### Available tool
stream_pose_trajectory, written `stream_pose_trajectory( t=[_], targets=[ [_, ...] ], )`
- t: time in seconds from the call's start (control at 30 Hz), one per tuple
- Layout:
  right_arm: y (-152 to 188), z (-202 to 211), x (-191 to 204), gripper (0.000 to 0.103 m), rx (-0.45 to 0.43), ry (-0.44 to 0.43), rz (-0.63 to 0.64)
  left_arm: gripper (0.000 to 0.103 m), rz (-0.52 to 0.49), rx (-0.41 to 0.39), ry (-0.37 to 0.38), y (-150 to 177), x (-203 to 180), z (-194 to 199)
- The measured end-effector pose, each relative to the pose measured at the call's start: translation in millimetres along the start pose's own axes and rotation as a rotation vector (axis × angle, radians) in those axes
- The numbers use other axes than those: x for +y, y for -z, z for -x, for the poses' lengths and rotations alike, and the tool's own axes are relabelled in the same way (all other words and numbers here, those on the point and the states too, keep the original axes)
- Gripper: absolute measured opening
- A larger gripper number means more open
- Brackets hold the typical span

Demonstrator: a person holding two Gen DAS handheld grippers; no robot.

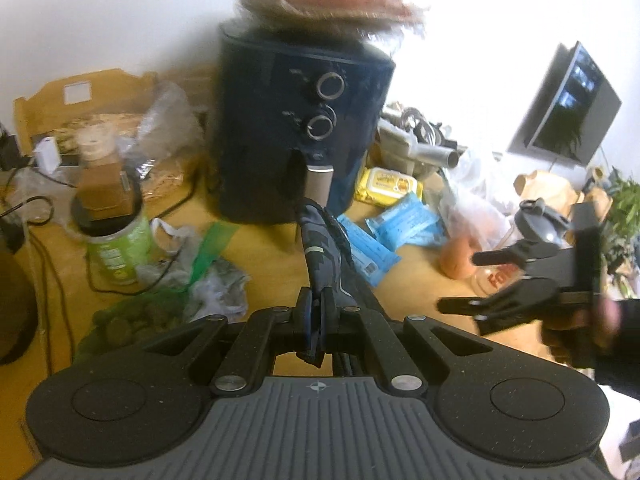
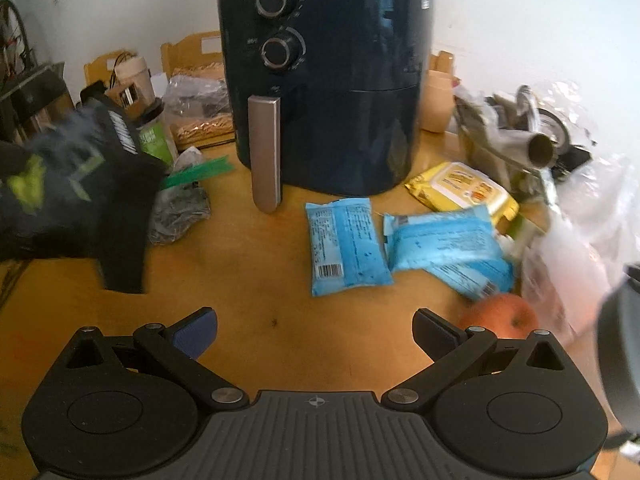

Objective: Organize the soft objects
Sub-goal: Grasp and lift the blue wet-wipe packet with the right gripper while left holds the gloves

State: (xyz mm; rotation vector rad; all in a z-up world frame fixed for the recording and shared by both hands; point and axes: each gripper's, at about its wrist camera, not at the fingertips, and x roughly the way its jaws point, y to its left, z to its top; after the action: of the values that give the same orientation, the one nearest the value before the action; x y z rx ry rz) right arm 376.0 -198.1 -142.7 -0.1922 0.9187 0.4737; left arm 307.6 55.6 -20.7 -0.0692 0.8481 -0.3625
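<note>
Table (image 2: pixel 256 280) of yellow wood, crowded: a dark blue air fryer (image 2: pixel 324 80) stands at the back, its handle facing the viewer. Ahead of it lie light blue soft packs (image 2: pixel 348 240), the nearest with its long axis running away from the viewer, two more overlapping just beside it to the right; a yellow wipes pack (image 2: pixel 464 188) sits behind those, and an orange-red fruit (image 2: pixel 500 314) rests near the right claw's right finger.

Right gripper (image 2: pixel 316 332): released, jaws spread wide and empty, pointing down at bare table. The blue packs lie just ahead and slightly right of it, so this hand is the nearer one; judged, a short forward reach across the nearest pack's narrow side would suit.

Left gripper (image 1: pixel 318 312): clenched on a dark patterned cloth (image 1: pixel 320 252), a sock or glove by the look of it, which stands up out of the jaws, clear of the table.

View differences: the left camera alone shows the grip on the cloth and the right claw from outside. The right camera alone shows the packs unobstructed, plus a blurred dark garment (image 2: pixel 80 184) at left.
</note>
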Motion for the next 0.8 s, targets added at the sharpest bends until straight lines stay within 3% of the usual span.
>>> stream_pose_trajectory(
  t=[0.43, 0.8],
  targets=[
    [-5.6, -88.8, 7.6, 0.102, 0.014, 0.053, 0.150, 0.004, 0.129, -0.048, -0.058, 26.9, 21.2, 70.5],
    [-17.4, -140.5, -2.5, 0.096, -0.002, 0.111, 0.101, 0.004, 0.201, -0.033, -0.105, 48.5, 35.8, 100.4]
  ],
)
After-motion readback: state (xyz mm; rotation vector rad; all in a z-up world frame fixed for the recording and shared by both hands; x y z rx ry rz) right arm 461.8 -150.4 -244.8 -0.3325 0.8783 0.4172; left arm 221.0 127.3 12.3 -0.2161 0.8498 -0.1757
